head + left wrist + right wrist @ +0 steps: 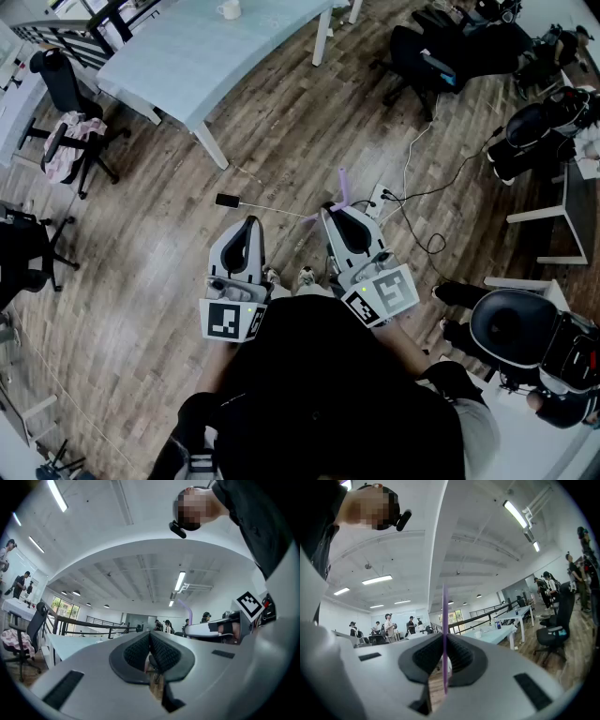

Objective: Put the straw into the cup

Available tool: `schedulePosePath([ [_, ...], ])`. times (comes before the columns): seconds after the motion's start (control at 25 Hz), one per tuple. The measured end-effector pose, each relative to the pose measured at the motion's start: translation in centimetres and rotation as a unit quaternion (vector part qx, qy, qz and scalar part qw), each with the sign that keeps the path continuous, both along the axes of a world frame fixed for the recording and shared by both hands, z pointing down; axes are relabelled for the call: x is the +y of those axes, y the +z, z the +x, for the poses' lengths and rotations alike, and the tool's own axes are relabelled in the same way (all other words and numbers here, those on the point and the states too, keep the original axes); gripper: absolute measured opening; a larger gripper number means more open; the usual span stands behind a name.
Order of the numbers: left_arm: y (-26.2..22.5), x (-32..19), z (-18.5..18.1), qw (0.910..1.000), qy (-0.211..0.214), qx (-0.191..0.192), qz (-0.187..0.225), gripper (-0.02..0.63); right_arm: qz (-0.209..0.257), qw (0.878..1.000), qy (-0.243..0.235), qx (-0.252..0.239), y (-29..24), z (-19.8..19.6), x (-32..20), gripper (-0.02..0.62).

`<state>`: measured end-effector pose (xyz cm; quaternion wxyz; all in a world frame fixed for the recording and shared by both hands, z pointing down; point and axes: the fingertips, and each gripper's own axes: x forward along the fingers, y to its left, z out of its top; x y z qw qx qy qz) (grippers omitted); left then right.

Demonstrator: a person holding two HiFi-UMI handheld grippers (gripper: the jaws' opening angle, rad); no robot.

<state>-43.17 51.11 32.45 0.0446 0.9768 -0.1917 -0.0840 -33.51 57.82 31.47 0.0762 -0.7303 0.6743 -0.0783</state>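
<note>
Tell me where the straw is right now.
The purple straw is pinched between the jaws of the right gripper, centred in the right gripper view. In the head view it pokes past that gripper's tip over the wood floor.

Head view: on the person's head, facing steeply down on wooden floor [169, 225], left gripper [251, 223] and right gripper [328, 210] close below | gripper views: each mounted close behind its own jaws, facing level across the hall | shared: pale table [216, 56], purple straw [342, 184].
</note>
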Motion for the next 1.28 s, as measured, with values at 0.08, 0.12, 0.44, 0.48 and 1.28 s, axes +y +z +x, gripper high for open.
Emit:
schedulePosePath([
  [0.08,0.0,-0.1,0.4,1.0000,0.002,-0.001,0.000,0.014,-0.001,1.000,0.002,0.000,0.1,0.4,-0.1,0.031],
  [0.12,0.0,-0.1,0.5,1.0000,0.003,-0.002,0.001,0.014,-0.002,1.000,0.003,-0.001,0.2,0.6,-0.1,0.031],
  [0.44,0.0,0.5,1.9,1.0000,0.004,-0.006,0.006,0.014,-0.001,1.000,0.001,-0.002,0.5,1.9,0.3,0.031],
  [0.48,0.1,0.7,2.1,1.0000,0.002,-0.006,0.006,0.014,-0.001,1.000,0.000,-0.002,0.6,2.1,0.4,0.031],
  [1.28,1.3,0.6,3.4,0.9988,-0.049,-0.004,0.005,0.014,-0.007,0.999,-0.034,0.009,2.2,4.7,0.5,0.031],
])
